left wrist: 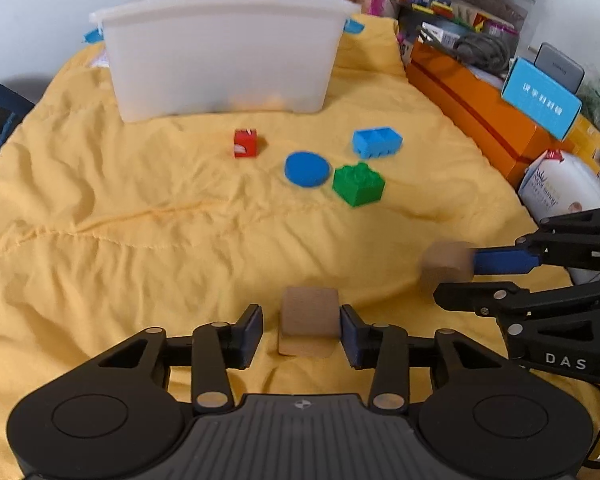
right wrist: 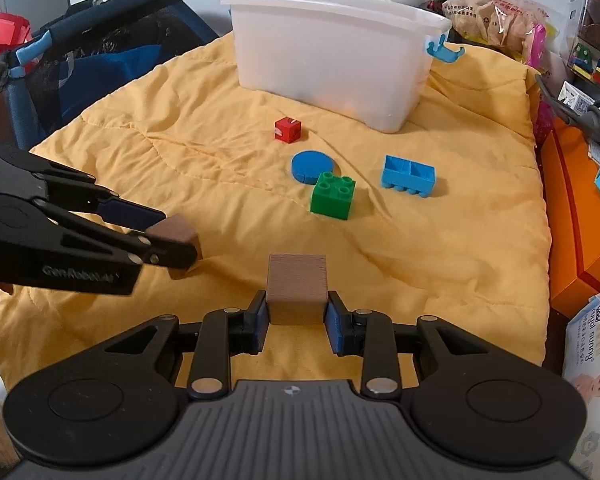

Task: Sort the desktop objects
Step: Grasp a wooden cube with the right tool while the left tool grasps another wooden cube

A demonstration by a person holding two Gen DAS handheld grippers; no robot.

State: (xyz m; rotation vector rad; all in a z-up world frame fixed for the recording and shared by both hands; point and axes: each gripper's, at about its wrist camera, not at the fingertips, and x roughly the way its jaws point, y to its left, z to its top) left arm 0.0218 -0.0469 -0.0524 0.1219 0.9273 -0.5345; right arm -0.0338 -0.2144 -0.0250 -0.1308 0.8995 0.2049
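Observation:
Two plain wooden cubes lie on a yellow quilt (left wrist: 140, 220). One wooden cube (left wrist: 310, 316) sits between the fingers of my left gripper (left wrist: 300, 318). Its right pad touches the cube and its left pad (left wrist: 254, 326) stands clear, so this gripper is open. My right gripper (right wrist: 296, 312) is shut on the other wooden cube (right wrist: 298, 288). Farther out lie a red cube (right wrist: 287, 129), a blue disc (right wrist: 312, 166), a green brick (right wrist: 333, 196) and a blue brick (right wrist: 409, 176). Behind them stands a white bin (right wrist: 332, 60).
An orange box (left wrist: 472, 116) and a blue carton (left wrist: 540, 100) line the quilt's right edge, with a white pack (right wrist: 588, 360) nearer. A dark mesh cot (right wrist: 80, 60) borders the left side. Bags and toys crowd behind the bin.

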